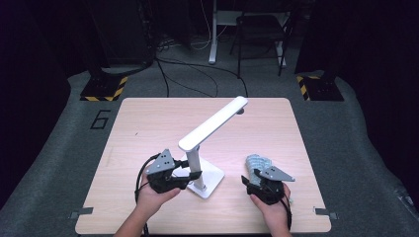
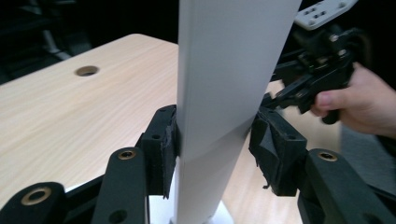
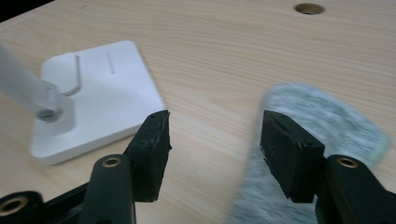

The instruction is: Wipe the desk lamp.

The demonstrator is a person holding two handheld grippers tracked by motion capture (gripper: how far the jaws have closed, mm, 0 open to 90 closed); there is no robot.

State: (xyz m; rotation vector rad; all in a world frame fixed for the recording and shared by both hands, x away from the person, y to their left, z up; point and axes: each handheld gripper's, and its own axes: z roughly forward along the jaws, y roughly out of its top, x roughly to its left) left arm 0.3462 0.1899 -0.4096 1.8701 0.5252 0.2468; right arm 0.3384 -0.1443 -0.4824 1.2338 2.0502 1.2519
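1. The left gripper point(image 1: 190, 174) stands at the left of the counter point(image 1: 148, 123), its jaws partly closed on the upright post of the white desk lamp point(image 1: 197, 165). In the left gripper view both pads seem to lie against the post's sides point(image 2: 224, 93), the right one at the very edge.
2. The lamp sits near the counter's middle front, its square base point(image 3: 93, 98) flat on the wood and its long head point(image 1: 215, 123) slanting up and away.
3. The right gripper point(image 1: 251, 178) hovers at the right with wide-open jaws holding nothing, above a grey cloth point(image 3: 322, 121) lying on the counter.
4. Risk, as I judge it: the grip on the smooth post is shallow, so a pull could let it slip or tip the lamp onto its top-heavy head.
5. Hard to tell: the cloth is blurred, so its folds are unclear, and the post's joint with the base is partly cut off.
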